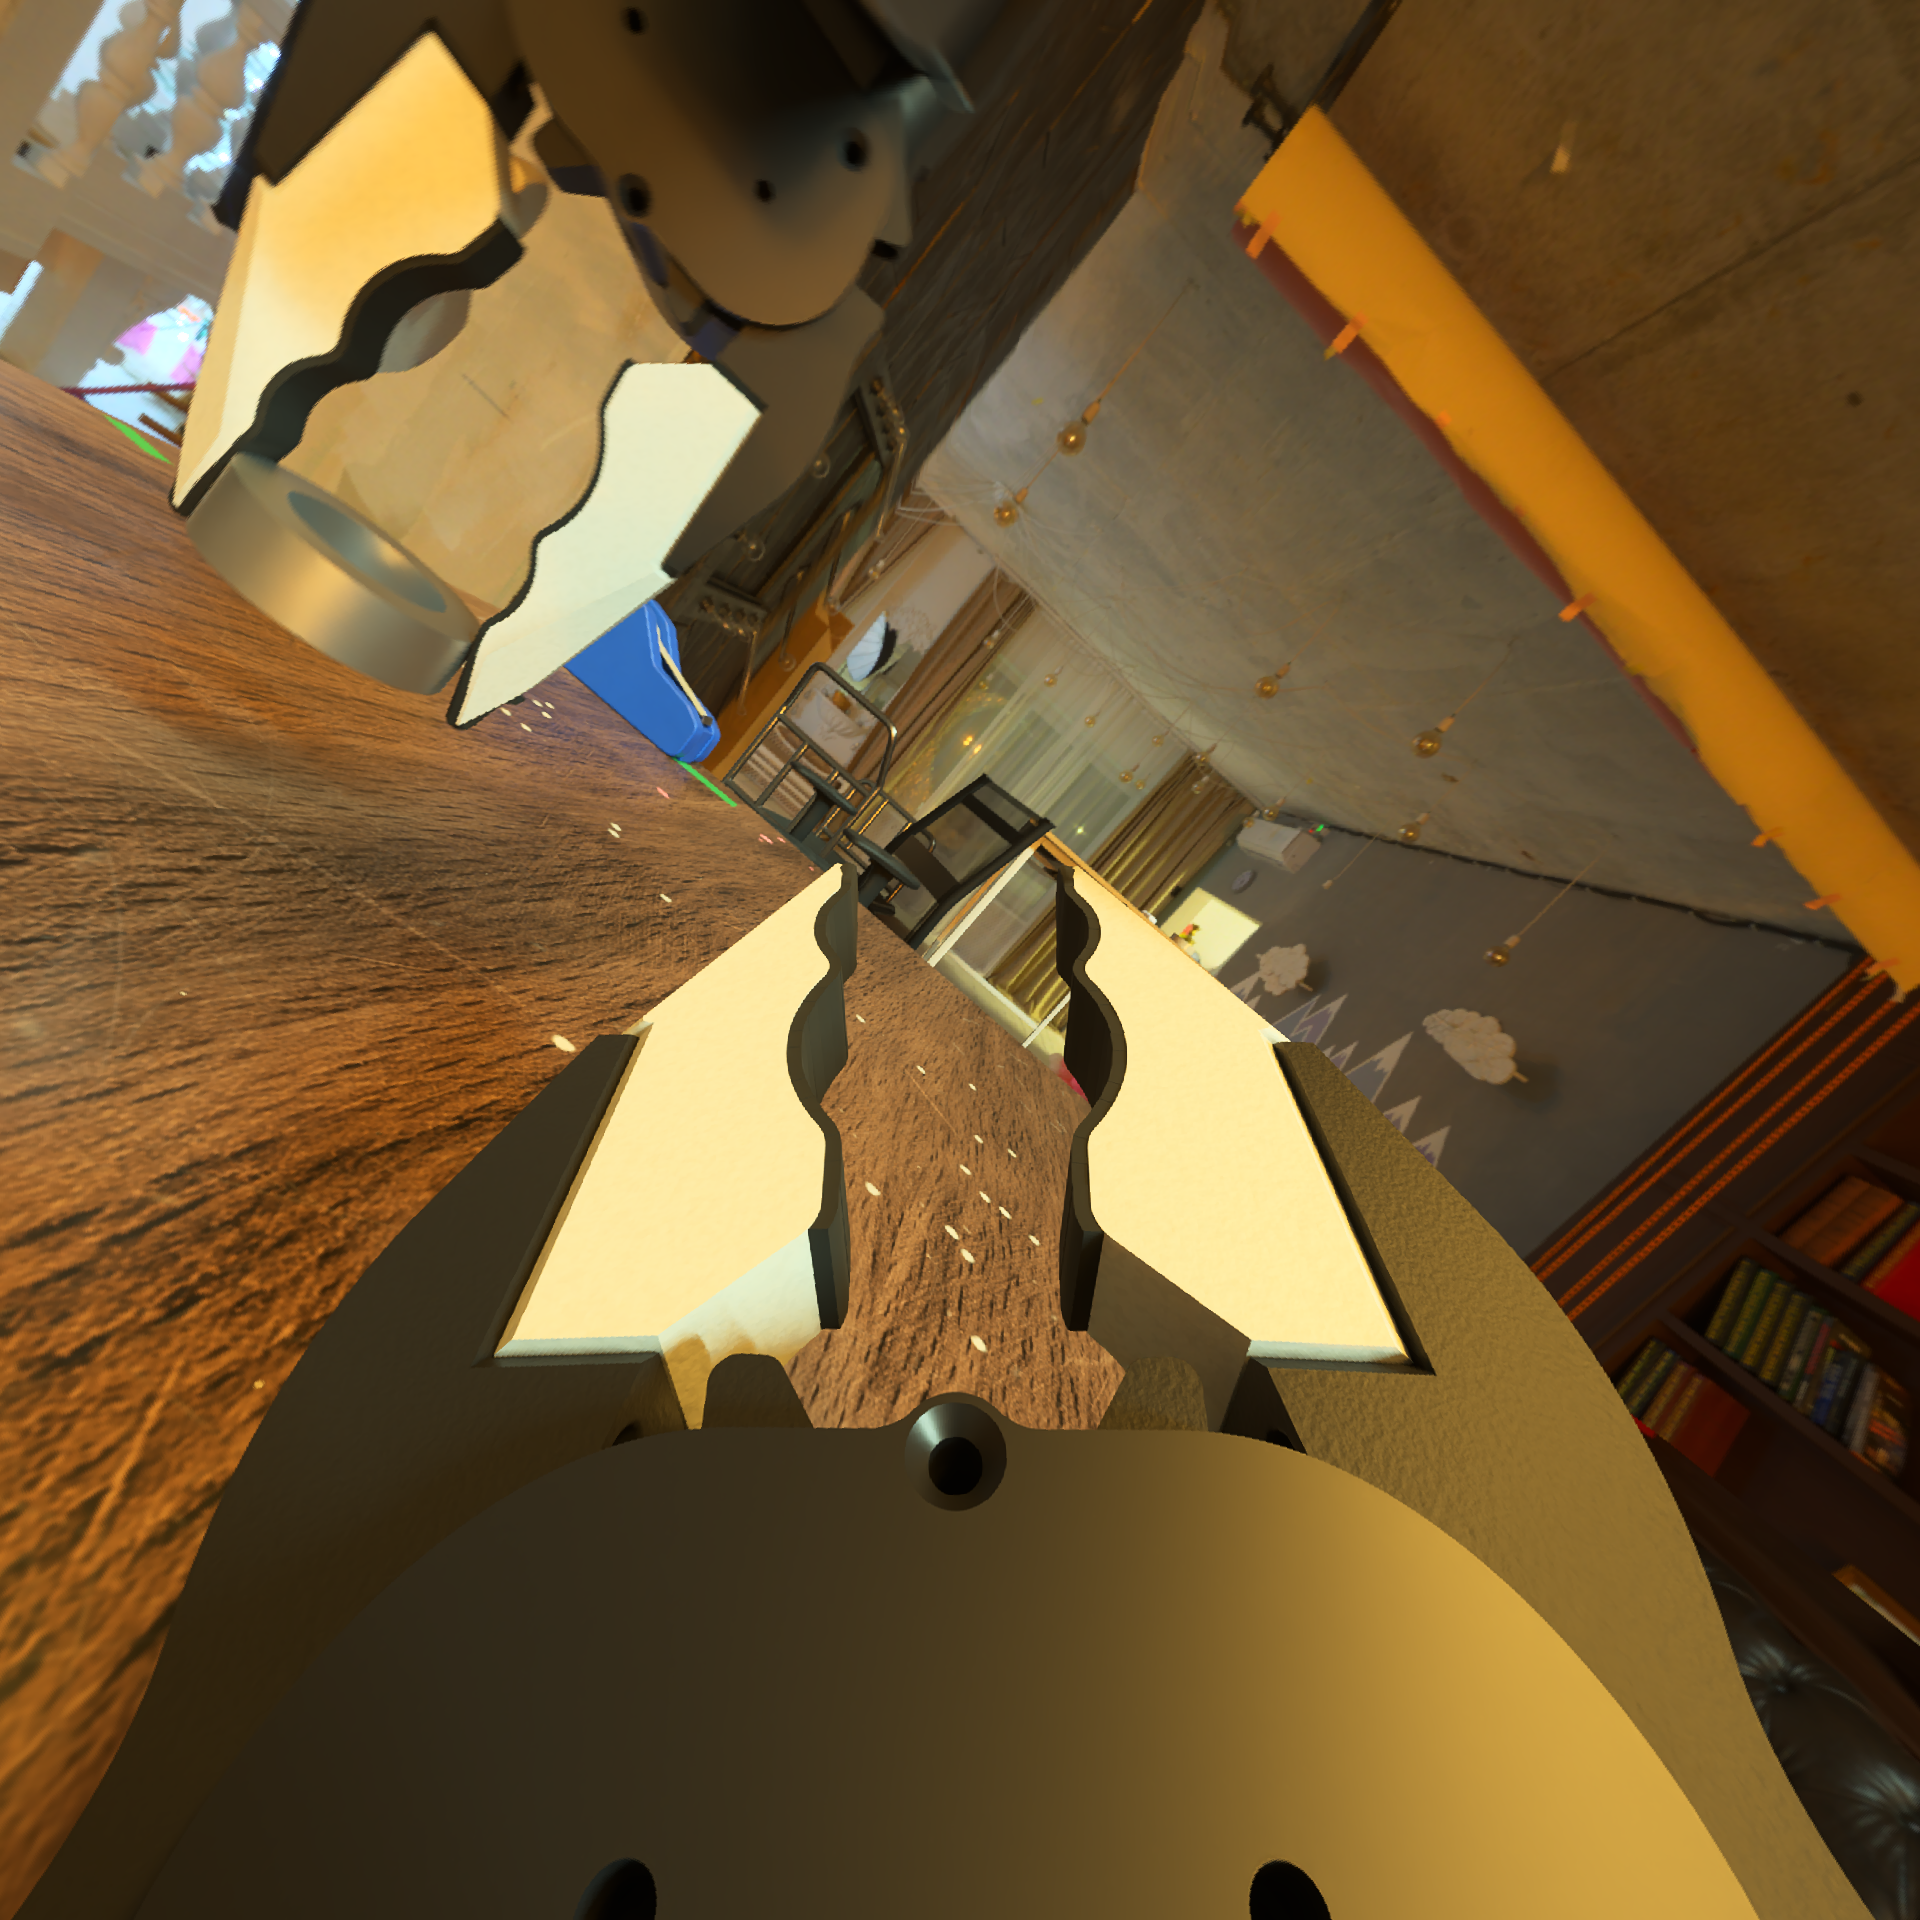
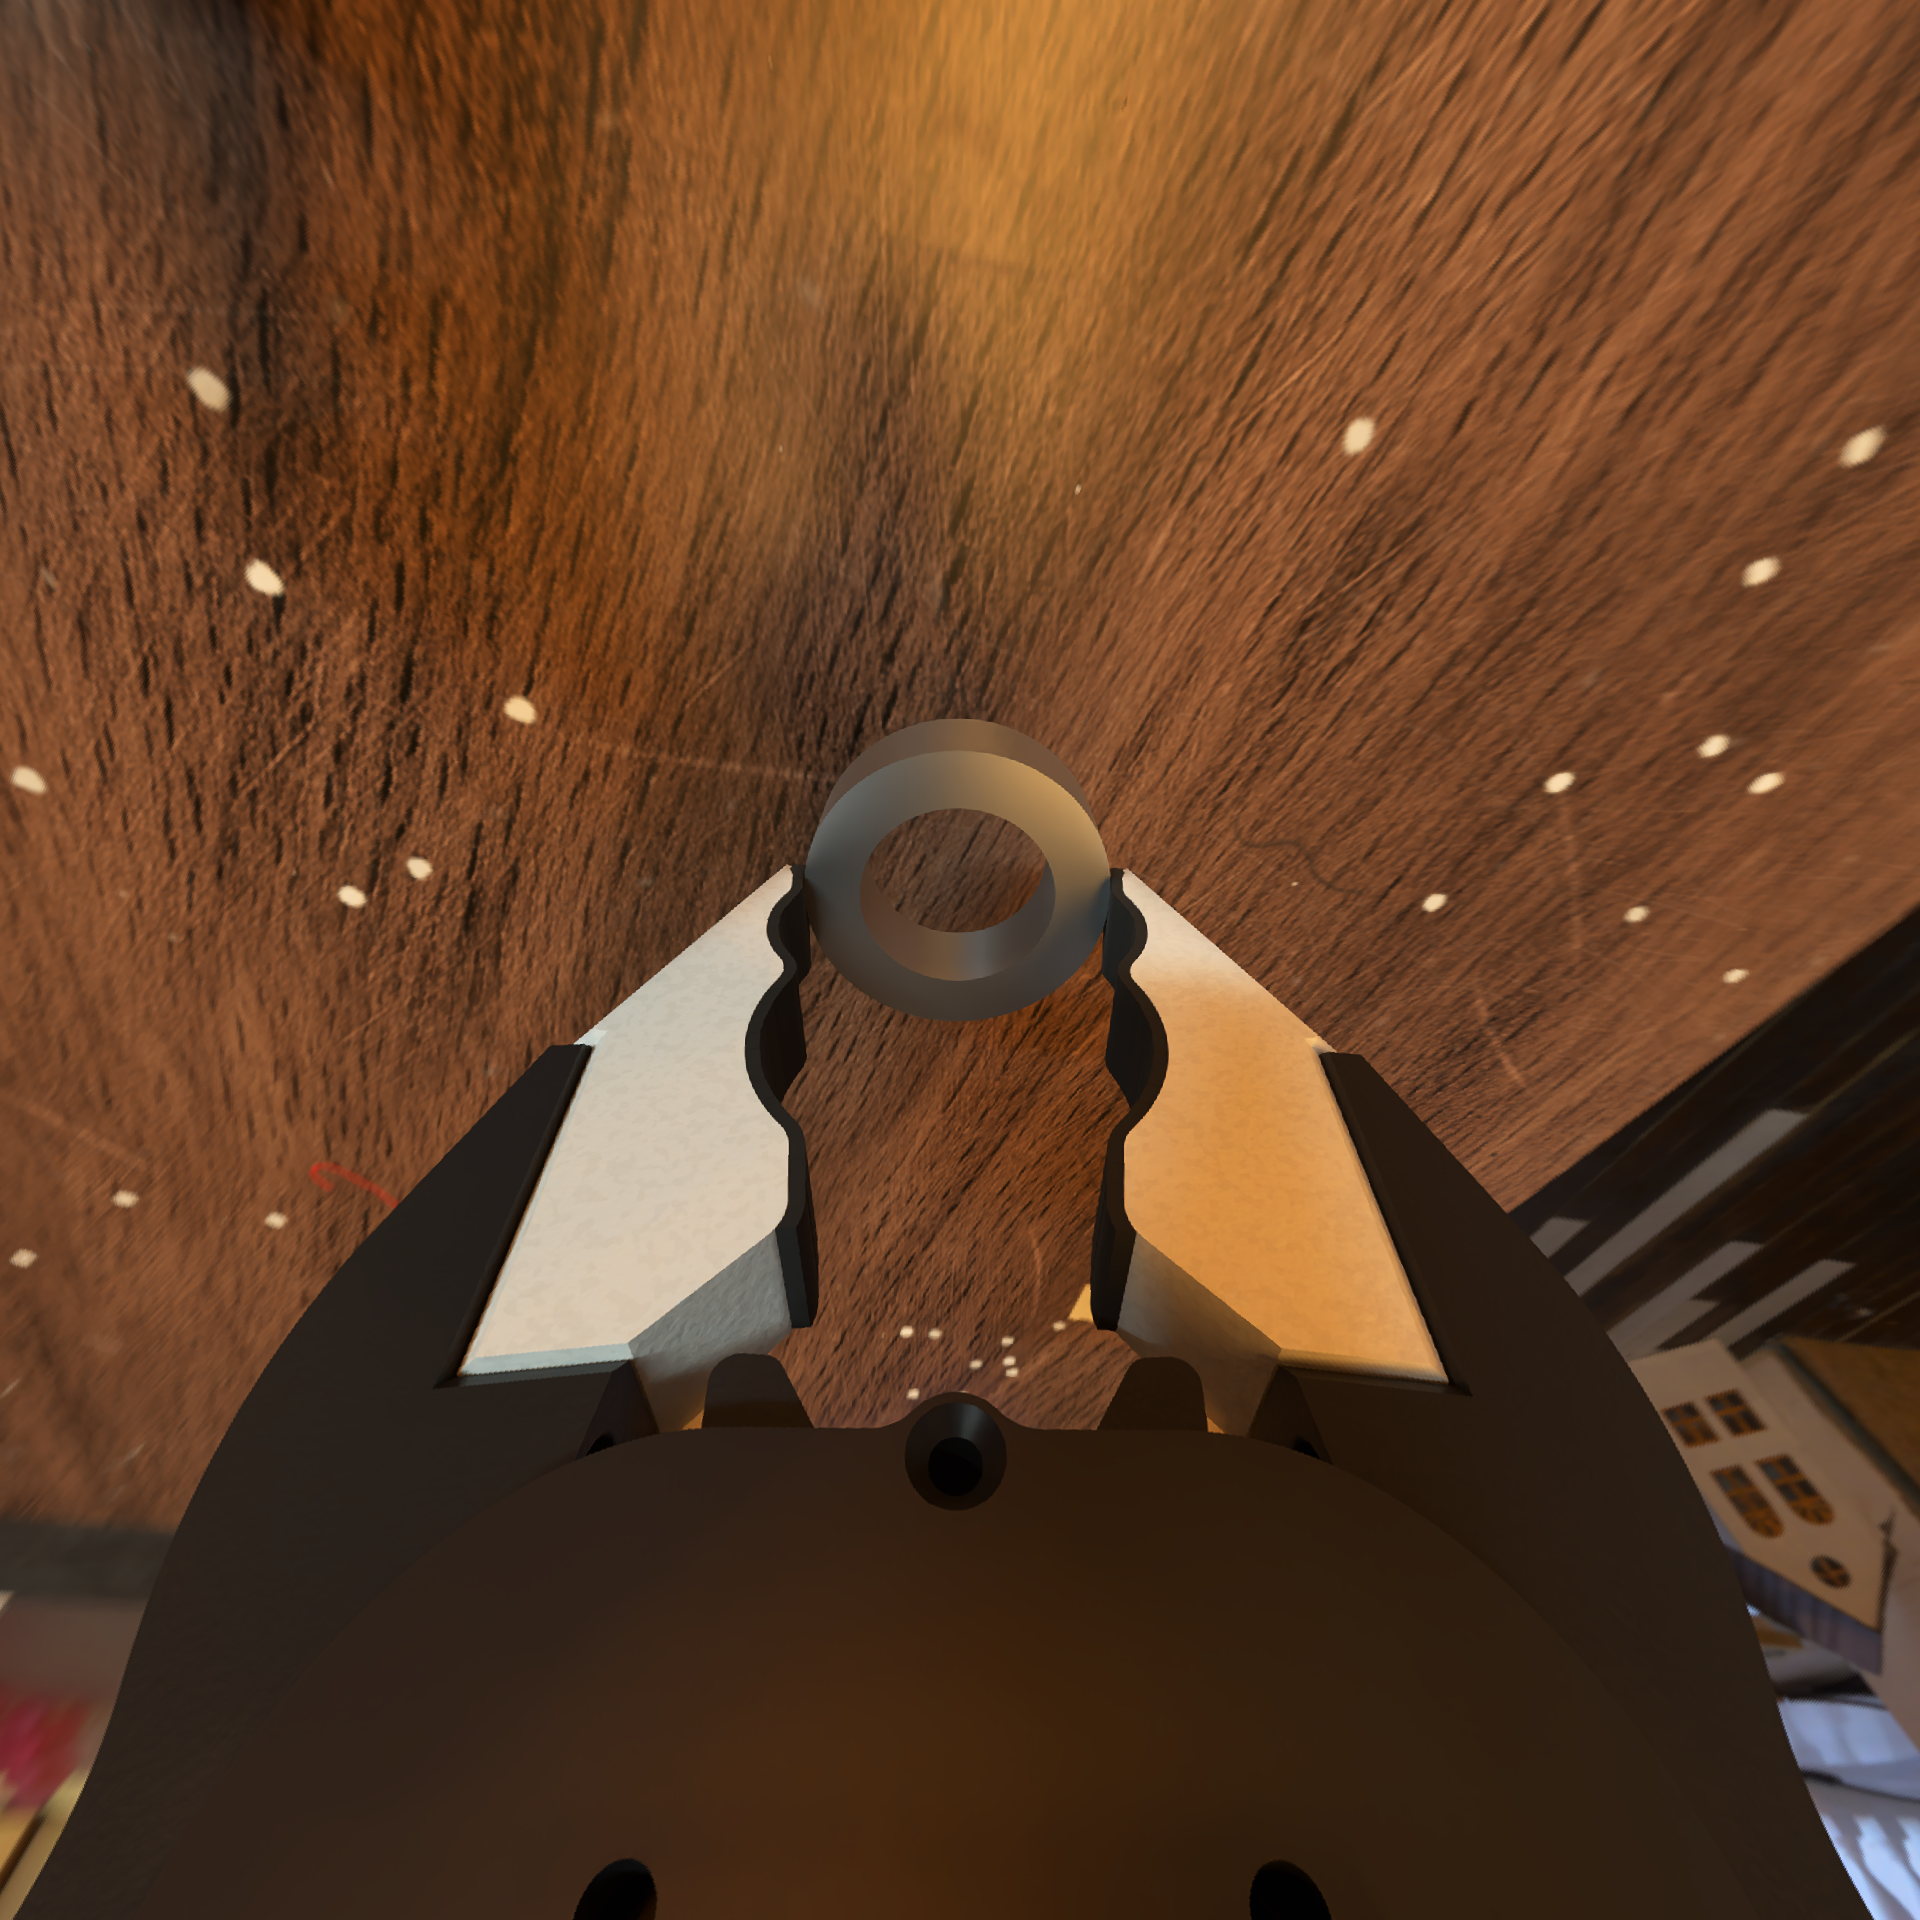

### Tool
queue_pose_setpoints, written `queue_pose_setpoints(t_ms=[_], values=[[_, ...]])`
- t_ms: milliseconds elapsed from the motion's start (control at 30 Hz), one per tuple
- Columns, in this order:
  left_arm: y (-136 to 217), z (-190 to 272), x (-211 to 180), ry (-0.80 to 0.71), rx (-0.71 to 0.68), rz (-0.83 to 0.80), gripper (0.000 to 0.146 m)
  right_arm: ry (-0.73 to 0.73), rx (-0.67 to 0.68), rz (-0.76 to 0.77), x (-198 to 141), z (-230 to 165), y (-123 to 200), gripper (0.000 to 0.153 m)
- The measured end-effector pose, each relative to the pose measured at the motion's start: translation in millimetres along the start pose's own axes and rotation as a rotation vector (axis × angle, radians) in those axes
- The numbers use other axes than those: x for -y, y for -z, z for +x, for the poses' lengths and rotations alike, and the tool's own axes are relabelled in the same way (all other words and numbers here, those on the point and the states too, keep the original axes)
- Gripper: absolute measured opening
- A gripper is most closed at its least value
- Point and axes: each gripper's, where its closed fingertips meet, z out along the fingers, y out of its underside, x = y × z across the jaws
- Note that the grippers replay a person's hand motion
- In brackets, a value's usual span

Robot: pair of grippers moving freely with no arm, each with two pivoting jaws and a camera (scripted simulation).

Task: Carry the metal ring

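- Ring count: one metal ring (image 2: 956, 871), clamped at the tips of the right tongs (image 2: 954, 894).
- Ring's hole faces the desk (image 2: 1351, 260).
- Left tongs (image 1: 954, 883) parted, empty.

Brown fibrous floor (image 2: 1351, 312), scattered pale specks, metal ring (image 1: 343, 582) resting

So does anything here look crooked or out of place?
Nothing stands out. The metal ring sits squarely between the right hand-held gripper's fingertips above the wooden table, and the left hand-held gripper is empty.
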Motion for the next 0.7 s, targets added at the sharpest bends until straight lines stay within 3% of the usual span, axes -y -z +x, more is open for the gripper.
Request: queue_pose_setpoints(t_ms=[267, 700], values=[[12.6, 7.4, 10.4, 0.072, -0.09, 0.055, 0.038, -0.093, 0.179, -0.078, -2.1, -3.2, -9.8, 0.057], [12.8, 5.2, 12.1, 0.079, -0.081, 0.064, 0.037, -0.166, 0.165, 0.008, -4.0, -0.6, -13.2, 0.057]])
